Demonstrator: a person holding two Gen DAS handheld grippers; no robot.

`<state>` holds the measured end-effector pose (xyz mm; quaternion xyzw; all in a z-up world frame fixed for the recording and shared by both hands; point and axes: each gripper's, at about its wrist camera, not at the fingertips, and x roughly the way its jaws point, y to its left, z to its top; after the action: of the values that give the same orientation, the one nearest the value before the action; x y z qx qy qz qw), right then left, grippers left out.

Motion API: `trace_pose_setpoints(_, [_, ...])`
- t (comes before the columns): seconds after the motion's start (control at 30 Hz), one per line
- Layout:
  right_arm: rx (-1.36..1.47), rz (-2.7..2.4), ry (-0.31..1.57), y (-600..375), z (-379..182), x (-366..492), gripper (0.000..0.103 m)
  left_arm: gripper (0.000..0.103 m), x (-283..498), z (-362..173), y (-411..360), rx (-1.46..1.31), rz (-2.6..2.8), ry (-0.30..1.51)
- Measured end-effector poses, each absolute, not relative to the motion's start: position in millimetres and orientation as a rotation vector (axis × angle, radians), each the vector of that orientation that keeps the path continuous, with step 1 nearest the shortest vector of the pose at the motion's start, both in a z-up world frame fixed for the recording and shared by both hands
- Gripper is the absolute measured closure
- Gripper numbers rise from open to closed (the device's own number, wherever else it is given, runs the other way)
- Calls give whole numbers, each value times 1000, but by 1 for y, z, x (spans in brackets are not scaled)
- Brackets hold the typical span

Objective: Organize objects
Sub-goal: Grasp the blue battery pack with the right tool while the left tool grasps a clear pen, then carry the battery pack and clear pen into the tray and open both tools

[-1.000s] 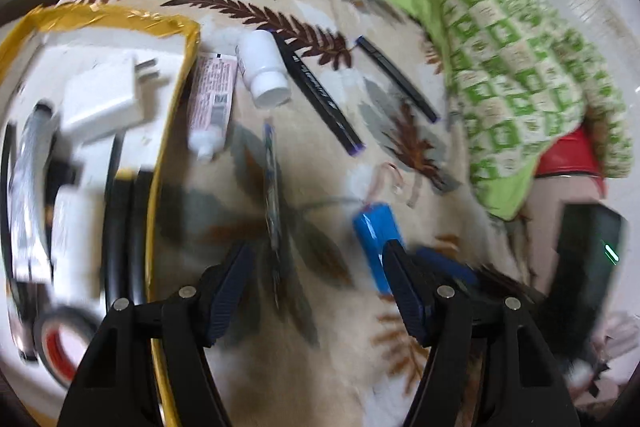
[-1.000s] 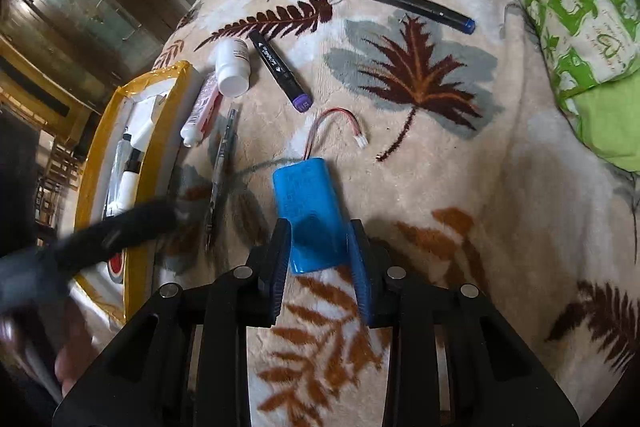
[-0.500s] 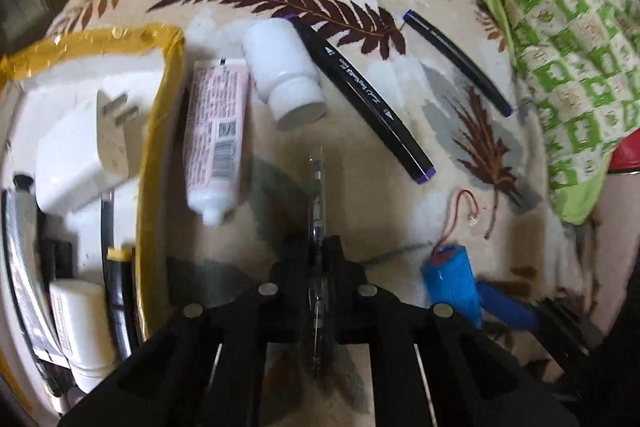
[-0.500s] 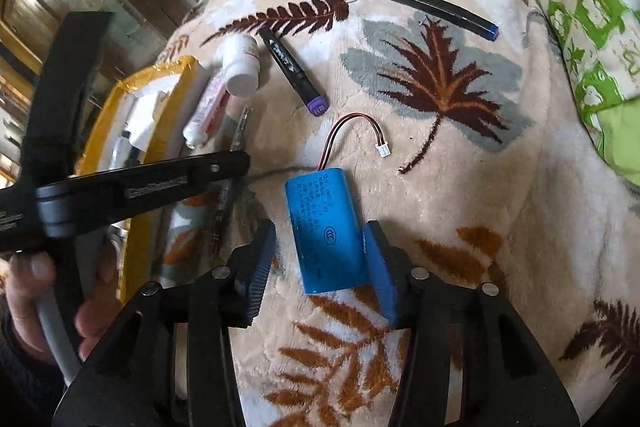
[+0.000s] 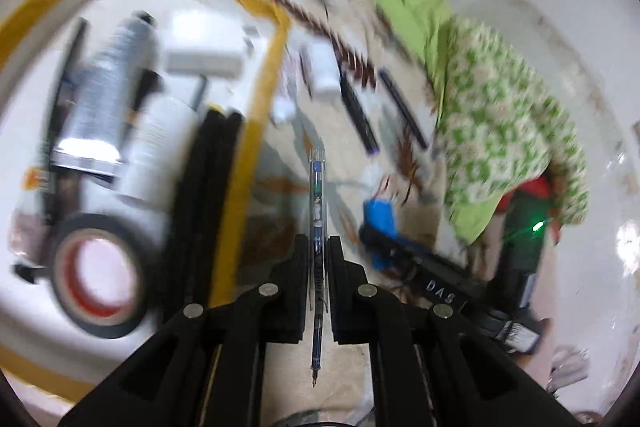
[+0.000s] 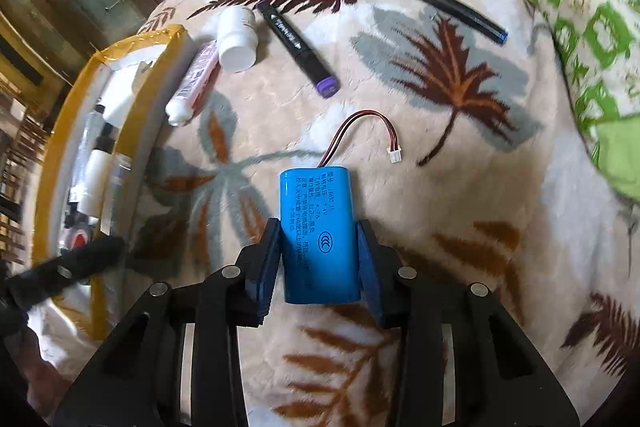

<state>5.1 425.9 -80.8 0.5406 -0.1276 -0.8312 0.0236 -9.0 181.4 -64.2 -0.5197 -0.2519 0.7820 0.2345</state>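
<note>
My left gripper (image 5: 318,247) is shut on a thin clear pen (image 5: 318,195) and holds it lifted above the leaf-patterned blanket, next to the yellow-rimmed white tray (image 5: 264,99). My right gripper (image 6: 320,231) is closed around a blue battery pack (image 6: 320,223) with a red wire, which rests on the blanket (image 6: 460,187). The battery pack also shows in the left wrist view (image 5: 380,215). The tray shows at the left of the right wrist view (image 6: 132,107).
On the blanket lie a white bottle (image 6: 238,43), a pink tube (image 6: 196,83), a purple-capped marker (image 6: 298,47) and a black pen (image 6: 438,5). The tray holds a tape roll (image 5: 96,267), a white charger (image 5: 204,55), tubes and black pens. Green patterned cloth (image 6: 580,7) is at the right.
My left gripper has closed on the pen, lifted it off the blanket and swung toward the tray. My right gripper opened briefly and has closed on the battery pack again.
</note>
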Motion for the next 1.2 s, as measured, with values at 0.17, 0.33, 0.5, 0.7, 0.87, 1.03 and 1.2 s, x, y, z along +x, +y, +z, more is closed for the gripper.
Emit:
trace_pose_setpoints(0.17, [1685, -2530, -508, 430, -83, 8, 66, 96, -7, -54, 152, -1377, 2185, -770])
trace_pose_setpoints(0.33, [1696, -2537, -536, 430, -79, 11, 66, 96, -2, -47, 121, -1333, 2247, -824])
trace_pose_setpoints(0.5, [1623, -2470, -551, 407, -63, 15, 67, 96, -2, -46, 88, -1319, 2295, -888])
trace_pose_setpoints(0.7, [1478, -2388, -496, 354, -27, 9, 68, 96, -9, -45, 57, -1348, 2337, -914])
trace_pose_setpoints(0.87, [1399, -2364, -455, 320, -3, -8, 68, 96, -16, -48, 45, -1373, 2352, -915])
trace_pose_setpoints(1.03, [1399, -2366, -419, 300, -3, -32, 68, 96, -29, -54, 40, -1436, 2352, -875])
trace_pose_setpoints(1.2, [1433, -2363, -404, 287, -18, -52, 68, 96, -44, -60, 35, -1473, 2342, -850])
